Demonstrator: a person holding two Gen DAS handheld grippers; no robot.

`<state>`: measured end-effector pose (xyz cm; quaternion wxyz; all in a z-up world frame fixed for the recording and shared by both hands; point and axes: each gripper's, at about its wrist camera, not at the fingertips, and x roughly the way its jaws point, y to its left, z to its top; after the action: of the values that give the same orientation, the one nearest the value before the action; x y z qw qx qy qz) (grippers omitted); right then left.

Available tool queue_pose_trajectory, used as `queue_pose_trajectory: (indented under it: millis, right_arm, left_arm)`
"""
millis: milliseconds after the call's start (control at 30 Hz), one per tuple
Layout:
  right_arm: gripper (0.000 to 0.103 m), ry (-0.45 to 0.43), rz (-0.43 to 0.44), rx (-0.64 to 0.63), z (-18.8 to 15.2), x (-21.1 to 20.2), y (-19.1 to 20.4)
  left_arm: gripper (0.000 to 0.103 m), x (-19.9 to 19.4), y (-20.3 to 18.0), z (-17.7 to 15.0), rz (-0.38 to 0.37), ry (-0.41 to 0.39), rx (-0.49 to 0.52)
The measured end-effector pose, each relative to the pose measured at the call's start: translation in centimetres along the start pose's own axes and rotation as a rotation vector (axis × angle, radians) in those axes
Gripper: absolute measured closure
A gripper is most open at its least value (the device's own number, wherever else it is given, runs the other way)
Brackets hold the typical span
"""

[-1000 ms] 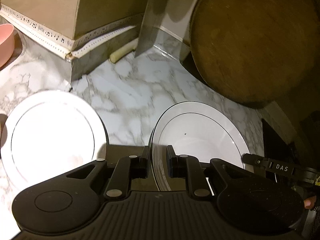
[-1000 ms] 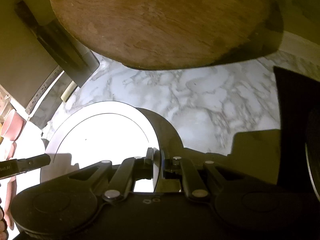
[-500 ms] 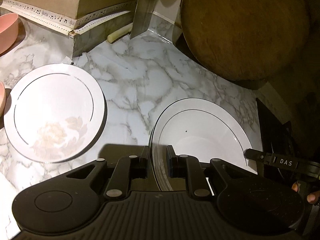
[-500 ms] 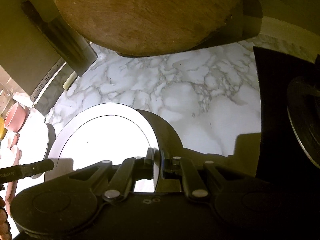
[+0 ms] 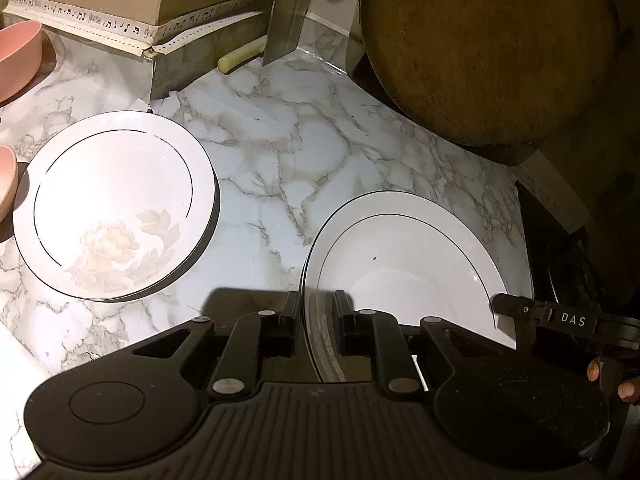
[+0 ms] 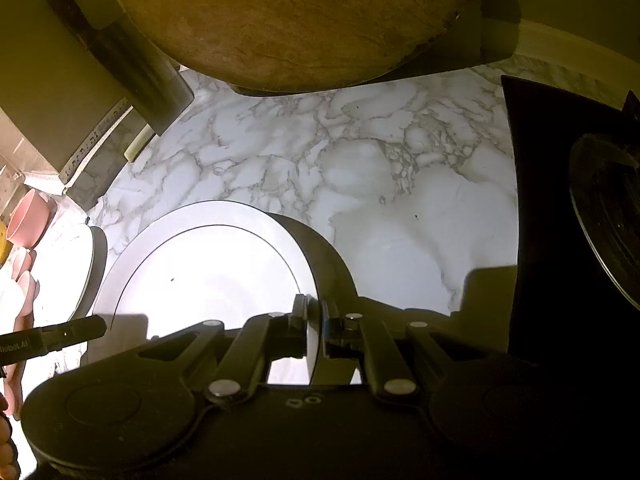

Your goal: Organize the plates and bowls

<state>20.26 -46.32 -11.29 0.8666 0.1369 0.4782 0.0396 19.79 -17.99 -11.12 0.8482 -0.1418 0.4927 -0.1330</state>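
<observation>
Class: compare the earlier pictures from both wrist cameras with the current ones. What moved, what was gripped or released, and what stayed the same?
Both grippers drew back from the wooden board, carrying the plain plate with them. The flowered plate on the counter came fully into view. Nothing was released: the left gripper and right gripper stay shut on opposite edges of the plain plate.

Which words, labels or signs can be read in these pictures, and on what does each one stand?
"DAS": white letters on the right gripper, seen from the left wrist.
"Robot.AI", partly cut off: on the left gripper, seen from the right wrist.
Music notes, no words: on the white trim strip of the box.
Other text: none found.
</observation>
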Motion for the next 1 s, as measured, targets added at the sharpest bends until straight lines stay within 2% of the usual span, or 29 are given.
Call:
queue_pose_trajectory:
  millis: [167, 267, 467, 1000]
  right_arm:
    - [0.096, -0.005, -0.008, 0.014, -0.1, -0.1, -0.1]
    - [0.089, -0.017, -0.028, 0.015, 0.1, -0.4, -0.2]
    - [0.084, -0.052, -0.042, 0.0, -0.3, -1.7, 0.4]
    - [0.062, -0.169, 0.013, -0.118, -2.2, -5.9, 6.3]
  left_arm:
    - [0.087, 0.0, -0.1, 0.0, 0.018, -0.004, 0.016]
    - [0.087, 0.0, 0.2, -0.2, 0.034, 0.002, 0.011]
    - [0.087, -0.9, 0.2, -0.6, 0.036, -0.017, 0.032]
    - [0.087, -5.8, 0.6, -1.4, 0.054, -0.123, 0.107]
